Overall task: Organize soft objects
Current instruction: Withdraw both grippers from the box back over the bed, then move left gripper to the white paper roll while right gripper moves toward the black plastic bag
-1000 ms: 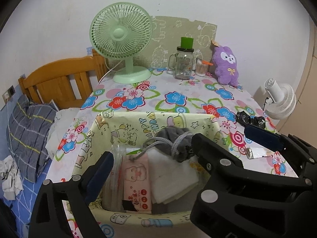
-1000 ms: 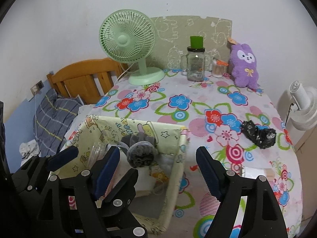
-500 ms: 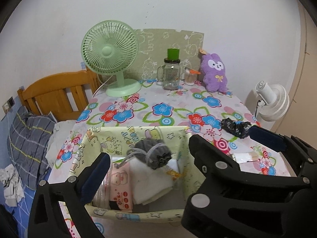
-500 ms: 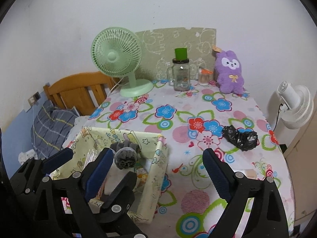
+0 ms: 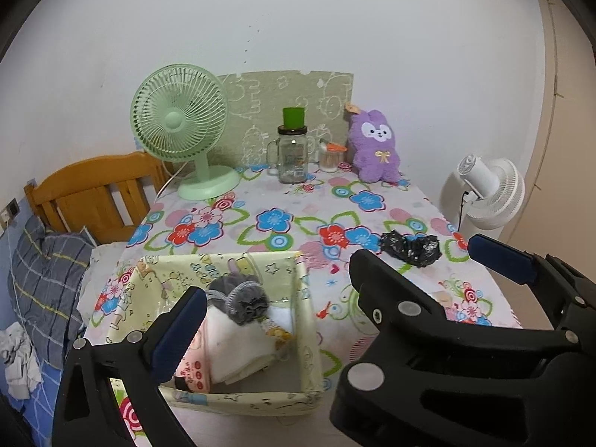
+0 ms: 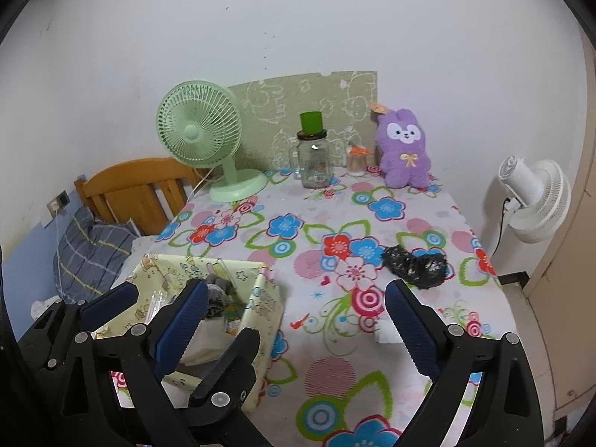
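Observation:
A pale yellow fabric basket (image 5: pixel 309 320) (image 6: pixel 266 298) stands at the near left of the flowered table. It holds a grey mesh pouf (image 5: pixel 242 298), folded white cloths (image 5: pixel 238 346) and a pink tissue pack (image 5: pixel 192 365). A crumpled black bag (image 5: pixel 409 247) (image 6: pixel 417 266) lies on the table to the right. A purple plush bunny (image 5: pixel 374 147) (image 6: pixel 404 149) sits at the back. My left gripper (image 5: pixel 331 279) is open and empty above the basket's near edge. My right gripper (image 6: pixel 294 320) is open and empty, right of the basket.
A green desk fan (image 5: pixel 182 130), a glass jar with green lid (image 5: pixel 292 156) and a small jar (image 5: pixel 329 156) stand at the back. A white floor fan (image 6: pixel 532 197) stands right of the table. A wooden headboard (image 5: pixel 93 193) and bed lie left.
Both grippers have pulled back and up from the basket, so more of the table shows. Both stay open and empty.

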`<state>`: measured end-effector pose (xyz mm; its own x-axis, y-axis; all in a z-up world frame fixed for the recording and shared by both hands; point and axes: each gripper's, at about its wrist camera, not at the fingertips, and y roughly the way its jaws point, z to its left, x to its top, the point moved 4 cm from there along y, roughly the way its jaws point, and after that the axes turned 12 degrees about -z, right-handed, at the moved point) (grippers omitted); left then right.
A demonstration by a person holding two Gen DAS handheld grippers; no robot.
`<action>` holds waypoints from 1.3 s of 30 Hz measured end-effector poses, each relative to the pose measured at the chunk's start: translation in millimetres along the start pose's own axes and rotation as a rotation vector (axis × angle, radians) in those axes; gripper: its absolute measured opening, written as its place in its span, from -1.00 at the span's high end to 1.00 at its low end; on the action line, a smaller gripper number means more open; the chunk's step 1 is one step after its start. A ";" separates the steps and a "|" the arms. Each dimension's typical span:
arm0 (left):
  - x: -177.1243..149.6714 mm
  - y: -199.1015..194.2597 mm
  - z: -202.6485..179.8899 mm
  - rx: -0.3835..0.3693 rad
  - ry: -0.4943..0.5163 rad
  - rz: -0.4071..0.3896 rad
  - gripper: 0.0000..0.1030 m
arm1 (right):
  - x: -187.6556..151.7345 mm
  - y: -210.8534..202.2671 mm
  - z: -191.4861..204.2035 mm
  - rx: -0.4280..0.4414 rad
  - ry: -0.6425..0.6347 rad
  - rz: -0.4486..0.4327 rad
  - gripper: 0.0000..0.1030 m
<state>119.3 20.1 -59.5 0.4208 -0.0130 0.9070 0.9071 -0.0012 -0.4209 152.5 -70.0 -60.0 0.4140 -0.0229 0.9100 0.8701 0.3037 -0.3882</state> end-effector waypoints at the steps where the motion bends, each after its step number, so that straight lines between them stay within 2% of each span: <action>1: 0.7 -0.7 -3.6 -0.003 0.002 -0.002 -0.99 | 0.5 -1.9 -3.0 -0.003 0.001 -0.002 -0.89; 25: -2.5 6.5 -72.2 -0.077 0.025 -0.001 -0.99 | -3.4 -24.1 -71.9 -0.107 0.018 -0.028 -0.90; 39: -12.3 34.3 -104.3 -0.103 0.057 0.039 -0.99 | -16.8 -10.3 -109.8 -0.154 0.054 0.002 -0.90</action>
<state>144.5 -84.0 -86.2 0.4525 -0.0719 0.8889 0.8831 -0.1022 -0.4579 166.0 -177.3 -87.2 0.4259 -0.0747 0.9017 0.8983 0.1540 -0.4116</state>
